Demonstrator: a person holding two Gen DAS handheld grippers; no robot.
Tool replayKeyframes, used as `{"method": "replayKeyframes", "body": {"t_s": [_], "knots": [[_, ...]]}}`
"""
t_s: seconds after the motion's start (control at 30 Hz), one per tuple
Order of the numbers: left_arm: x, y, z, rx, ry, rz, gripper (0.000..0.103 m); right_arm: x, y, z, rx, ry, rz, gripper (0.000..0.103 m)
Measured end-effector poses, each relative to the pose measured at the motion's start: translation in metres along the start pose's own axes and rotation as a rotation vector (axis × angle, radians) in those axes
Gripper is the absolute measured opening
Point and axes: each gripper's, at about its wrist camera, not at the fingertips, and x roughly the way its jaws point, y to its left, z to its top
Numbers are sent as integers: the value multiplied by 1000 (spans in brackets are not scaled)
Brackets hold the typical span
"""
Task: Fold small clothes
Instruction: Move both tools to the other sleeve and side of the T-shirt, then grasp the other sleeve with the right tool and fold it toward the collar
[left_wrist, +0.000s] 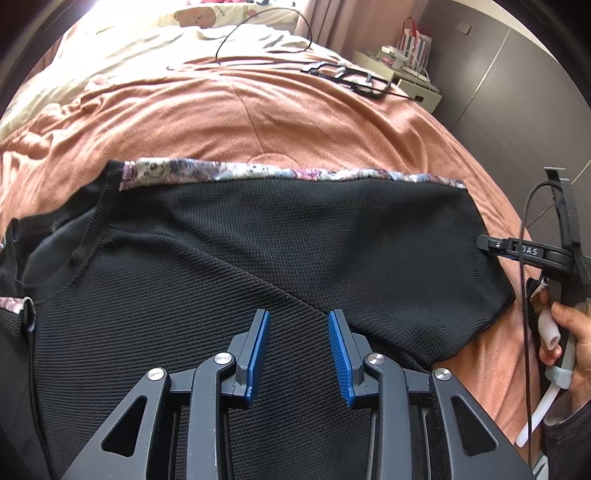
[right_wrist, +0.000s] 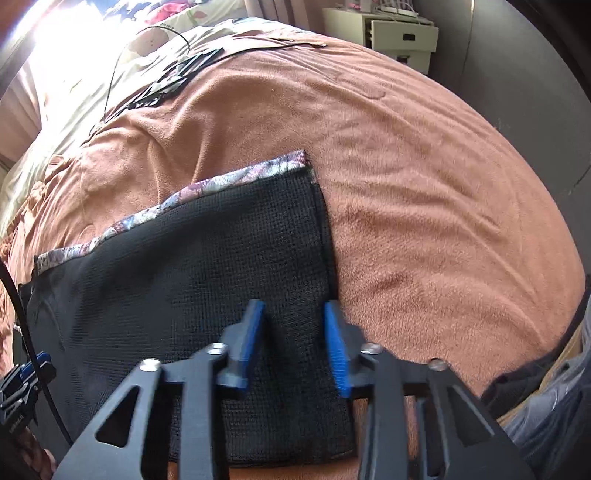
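Black garment (left_wrist: 280, 243) with floral trim (left_wrist: 258, 173) lies spread flat on orange blanket (left_wrist: 258, 118) on the bed. Left gripper (left_wrist: 298, 339) jaws apart, empty, over the fabric's near part. Right gripper (right_wrist: 293, 332) also parted, empty, over garment's right edge.

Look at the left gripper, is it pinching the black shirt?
No, the left gripper hovers open over the black shirt, its blue pads apart.
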Motion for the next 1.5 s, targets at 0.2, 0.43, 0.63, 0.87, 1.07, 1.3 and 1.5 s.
{"method": "replayKeyframes", "body": {"t_s": [0.2, 0.43, 0.63, 0.87, 1.07, 1.3, 1.5], "knots": [[17, 0, -3, -32, 23, -19, 32, -31, 14, 2, -53, -78, 59, 1], [16, -1, -4, -49, 19, -55, 32, -79, 39, 3, -111, -126, 116, 1], [-7, 17, -8, -105, 2, -73, 33, -113, 69, -3, -160, -150, 151, 1], [-45, 57, -20, -152, -16, -51, 34, -133, 120, -10, -213, -161, 173, 1], [-83, 98, -35, -194, -59, -36, 34, -135, 174, -19, -276, -154, 183, 1], [-113, 145, -58, -234, -70, -8, 34, -120, 229, -32, -345, -129, 190, 1], [-129, 176, -74, -252, -73, 20, 34, -99, 266, -39, -392, -100, 196, 1]]}}
